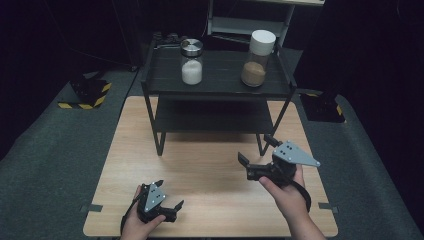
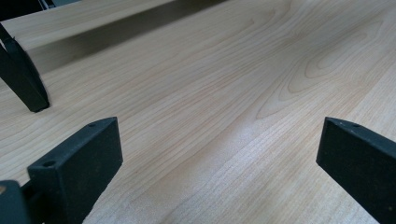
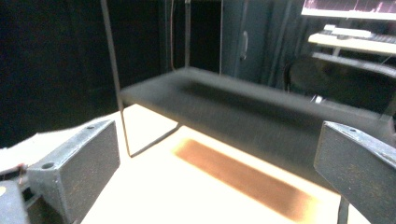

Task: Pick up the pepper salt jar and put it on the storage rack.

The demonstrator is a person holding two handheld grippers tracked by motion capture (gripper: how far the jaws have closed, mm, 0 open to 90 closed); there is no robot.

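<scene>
A black two-tier rack (image 1: 220,82) stands at the back of the wooden table (image 1: 210,170). On its top shelf are two jars: one with a silver lid and white contents (image 1: 191,62), and one with a white lid and brown contents (image 1: 256,59). My left gripper (image 1: 170,193) rests low at the table's front left, open and empty. In the left gripper view its jaws (image 2: 222,140) stand wide apart over bare wood, with a rack leg (image 2: 23,79) at the left. My right gripper (image 1: 255,148) hovers open by the rack's front right leg. It faces the lower shelf (image 3: 233,107), empty (image 3: 217,144).
Dark grey carpet (image 1: 60,145) surrounds the table. Yellow-black hazard tape (image 1: 85,97) marks the floor at the back left. A pale shelf unit (image 1: 250,20) stands behind the rack. The rack's lower shelf (image 1: 212,117) holds nothing that I can see.
</scene>
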